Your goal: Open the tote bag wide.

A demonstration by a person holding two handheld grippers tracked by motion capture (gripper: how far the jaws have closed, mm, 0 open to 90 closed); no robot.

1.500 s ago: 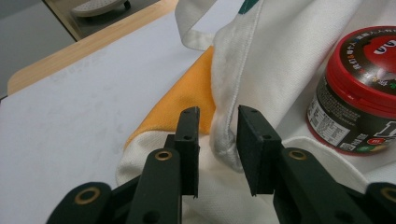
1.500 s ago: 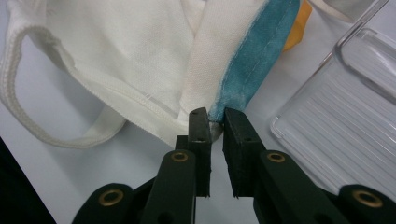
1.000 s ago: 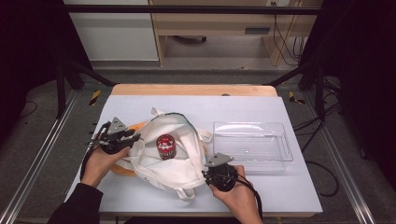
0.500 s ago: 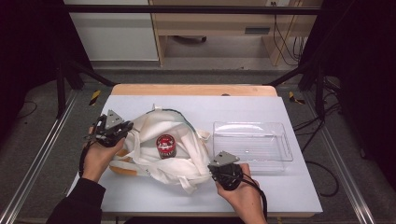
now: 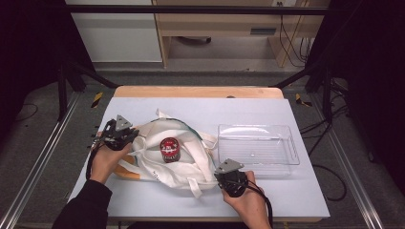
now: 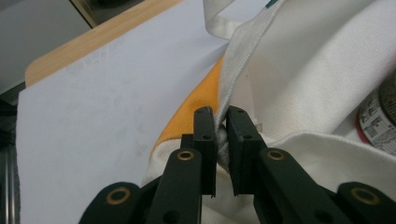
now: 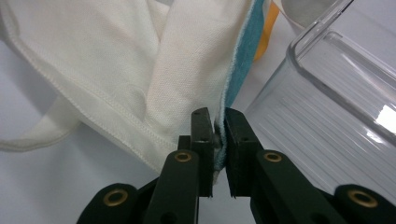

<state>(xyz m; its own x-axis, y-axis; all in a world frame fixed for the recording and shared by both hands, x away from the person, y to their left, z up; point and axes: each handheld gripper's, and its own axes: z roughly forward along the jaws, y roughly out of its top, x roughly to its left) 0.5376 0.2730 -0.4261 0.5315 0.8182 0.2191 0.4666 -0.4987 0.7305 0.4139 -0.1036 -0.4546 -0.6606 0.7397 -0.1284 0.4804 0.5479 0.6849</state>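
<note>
A cream cloth tote bag [image 5: 181, 157] lies spread on the white table, with a red can [image 5: 169, 149] lying on it near the middle. My left gripper [image 5: 125, 135] is shut on the bag's hemmed edge [image 6: 223, 135] at the bag's left side, beside an orange lining patch [image 6: 196, 107]. My right gripper [image 5: 228, 177] is shut on the bag's right edge [image 7: 219, 140], where a teal lining strip [image 7: 243, 56] shows. The red can's rim [image 6: 380, 116] peeks in at the right of the left gripper view.
A clear plastic tray [image 5: 258, 143] stands right of the bag, its ribbed wall [image 7: 322, 107] close beside my right gripper. A loose cream strap [image 7: 37, 135] trails on the table. Bare table top [image 5: 229, 112] lies behind the bag, with a wooden edge [image 5: 196, 91] at the far side.
Both grippers have pulled the bag's edges outward and it lies flatter and wider. The left gripper moved left and back; the right one moved slightly right and toward the front.
</note>
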